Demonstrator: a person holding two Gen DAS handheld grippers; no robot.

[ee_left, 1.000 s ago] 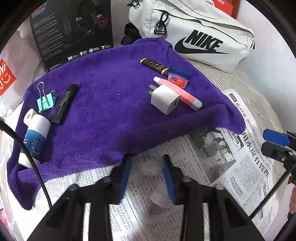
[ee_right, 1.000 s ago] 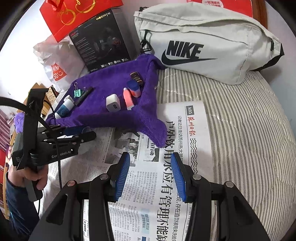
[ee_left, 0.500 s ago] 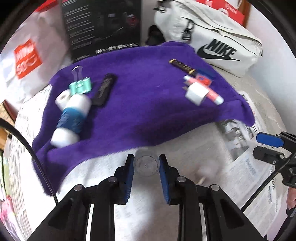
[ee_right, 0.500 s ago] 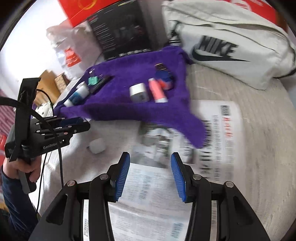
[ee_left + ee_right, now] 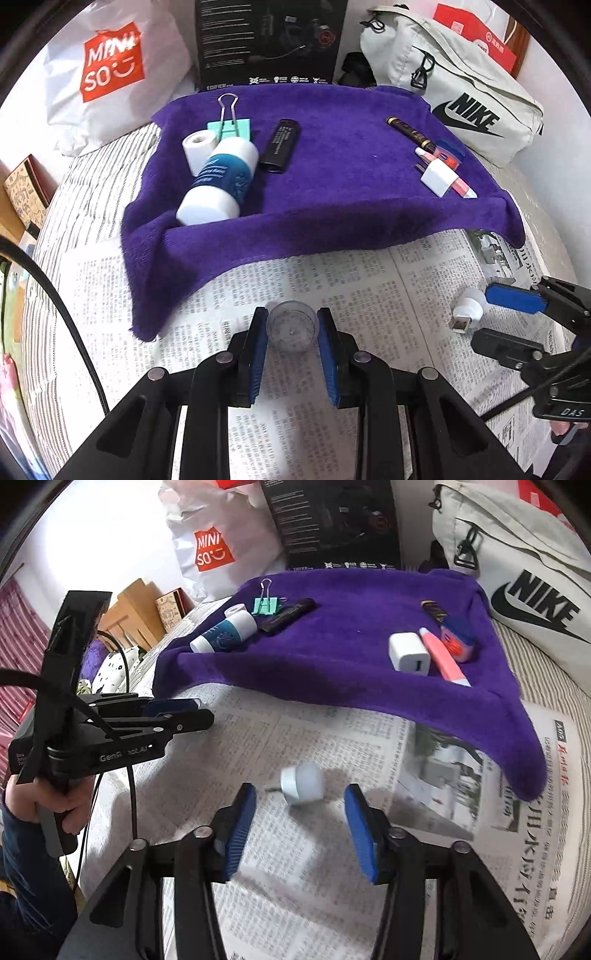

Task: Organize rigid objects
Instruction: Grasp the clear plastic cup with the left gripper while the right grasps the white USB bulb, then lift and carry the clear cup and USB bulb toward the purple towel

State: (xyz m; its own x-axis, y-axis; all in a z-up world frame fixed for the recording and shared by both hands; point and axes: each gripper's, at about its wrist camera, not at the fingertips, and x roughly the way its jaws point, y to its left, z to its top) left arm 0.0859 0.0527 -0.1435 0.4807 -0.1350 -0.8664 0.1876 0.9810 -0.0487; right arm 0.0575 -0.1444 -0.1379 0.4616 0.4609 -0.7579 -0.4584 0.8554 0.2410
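Sorting job looks like it's mid-flow, going by how the stuff lies. Left gripper [image 5: 291, 328] has its blue pads pinched on a small clear round cap [image 5: 291, 326], held low over the newspaper [image 5: 369, 295], at about 6 o'clock from the purple towel [image 5: 332, 166]. My guess is the cap is headed onto the towel, since that's where everything else is laid out: blue-and-white bottle [image 5: 218, 181], white roll [image 5: 197, 149] and green binder clip [image 5: 229, 125] bunched at the towel's 9 o'clock side, black stick [image 5: 280, 146] just beside them, then white charger [image 5: 408, 651], pink tube [image 5: 443, 657] and blue jar [image 5: 458, 637] clustered over at 3 o'clock.

Right gripper [image 5: 295, 823] has its jaws wide apart, nothing in them, with the little white USB light [image 5: 301, 779] lying on the paper just ahead, roughly 12 o'clock between the pads. Looks lined up for a grab. It's rounded, so it might roll as the pads close.
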